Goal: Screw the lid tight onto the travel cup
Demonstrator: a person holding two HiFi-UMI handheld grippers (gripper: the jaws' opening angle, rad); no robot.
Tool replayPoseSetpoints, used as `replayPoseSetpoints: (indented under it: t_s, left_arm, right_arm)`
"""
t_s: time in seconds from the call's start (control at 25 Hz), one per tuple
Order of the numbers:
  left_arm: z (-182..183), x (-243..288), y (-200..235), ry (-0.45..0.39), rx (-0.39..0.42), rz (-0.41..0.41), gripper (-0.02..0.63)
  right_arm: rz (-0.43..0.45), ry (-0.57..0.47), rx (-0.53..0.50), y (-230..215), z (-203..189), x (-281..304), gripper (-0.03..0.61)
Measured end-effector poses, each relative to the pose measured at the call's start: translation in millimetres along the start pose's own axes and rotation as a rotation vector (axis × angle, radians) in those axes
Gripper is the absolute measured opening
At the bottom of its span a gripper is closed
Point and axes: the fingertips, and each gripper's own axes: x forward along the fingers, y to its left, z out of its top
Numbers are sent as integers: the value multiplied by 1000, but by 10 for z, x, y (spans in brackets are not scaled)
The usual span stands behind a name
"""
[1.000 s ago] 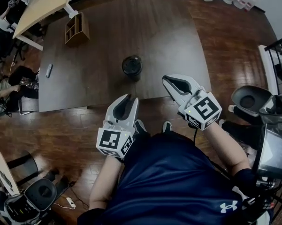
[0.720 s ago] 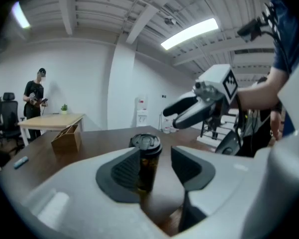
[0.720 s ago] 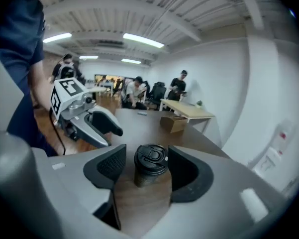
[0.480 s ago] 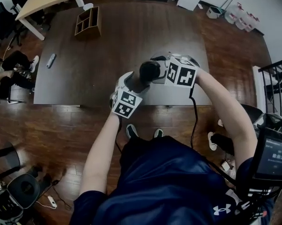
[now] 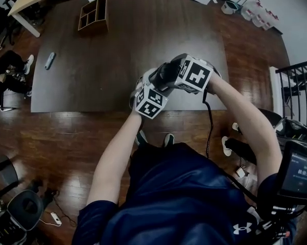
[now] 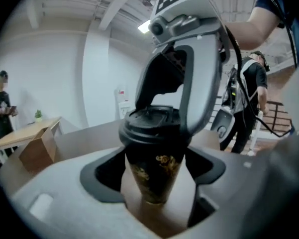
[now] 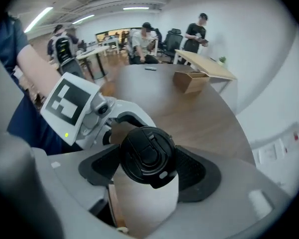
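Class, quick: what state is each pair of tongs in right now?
Left tongs: open, just been opening, travel cup between.
Right tongs: open, just been opening, lid between.

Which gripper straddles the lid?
The right gripper: it points down, lid between its jaws. The left gripper comes in level, straddling the cup body. Both have just been opening; neither grips.
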Motion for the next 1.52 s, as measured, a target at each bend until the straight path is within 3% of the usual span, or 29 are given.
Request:
replayPoseSetpoints:
  t_s: [0.12, 0.24, 0.32, 0.44, 0.56, 0.68, 0.76, 0.88, 0.96, 1.08, 1.28, 1.36, 1.52]
  left_arm:
    - [22, -36, -9, -50, -123, 82, 379]
    - [40, -79, -36, -66, -176, 105, 382]
    - [18, -139, -78, -65, -140, 23, 387]
    - [-108, -139, -51, -14, 29, -111, 397]
    - [-167, -3, -38, 28, 130, -212, 404]
    - [-103, 59, -70, 10, 149, -244, 390]
    - [-81, 37, -70, -19, 112, -194, 382]
    - [-62, -33, -84, -63, 15, -41, 379]
    - [-44, -83, -89, -85, -67, 52, 381]
    - [-48, -187, -115, -100, -125, 44, 385]
    - [-124, -188, -93, -34, 135, -156, 385]
    - [-98, -156, -81, -13, 180, -197, 387]
    - [-55, -193, -74, -31, 68, -157, 382]
  right_arm:
    - [-92, 14, 209, -30, -32, 13, 356]
    - [-116, 35, 263, -16, -32, 9, 354]
    - [-79, 31, 190, 18, -29, 9, 354]
    - [27, 3, -44, 73, 22, -4, 333]
    - [114, 32, -245, 95, -14, 18, 333]
    - [133, 70, -282, 69, -19, 27, 333]
    - [95, 79, -182, 61, -7, 20, 333]
    - [-26, 62, 130, 53, -40, 5, 333]
    - [-85, 54, 241, 75, -49, -4, 333]
    - [-74, 46, 126, 174, 26, -23, 333]
    - [108, 11, -257, 224, 71, 17, 333]
    - [153, 14, -297, 213, 71, -2, 333]
    - [137, -2, -203, 208, 108, -23, 333]
